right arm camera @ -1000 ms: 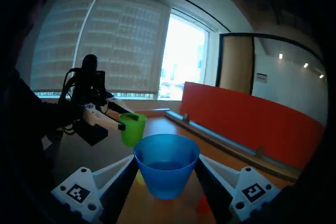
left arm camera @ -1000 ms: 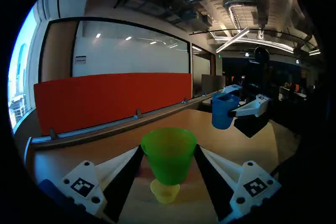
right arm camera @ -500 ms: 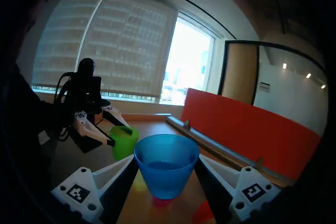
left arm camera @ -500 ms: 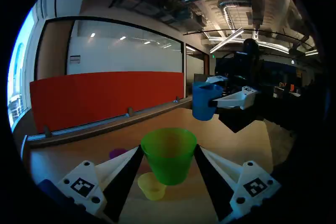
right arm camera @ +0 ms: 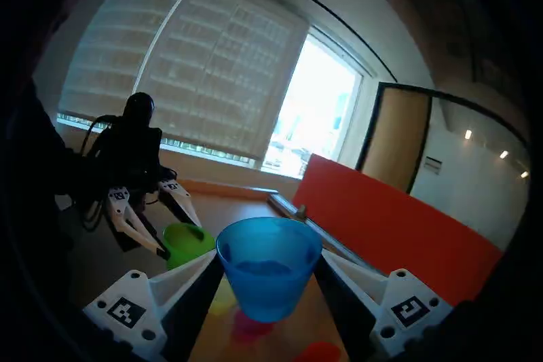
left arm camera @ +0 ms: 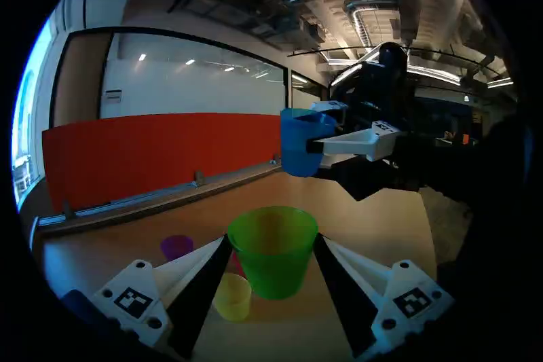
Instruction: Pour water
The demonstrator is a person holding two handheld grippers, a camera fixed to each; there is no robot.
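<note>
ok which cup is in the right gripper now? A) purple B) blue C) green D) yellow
B: in the right gripper view the right gripper clamps the blue cup from both sides, with liquid low inside it; the green cup sits in the left gripper.

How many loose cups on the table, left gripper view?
2: a purple cup left of the held green cup, a yellow cup nearer. Others may hide behind the green cup.
</note>
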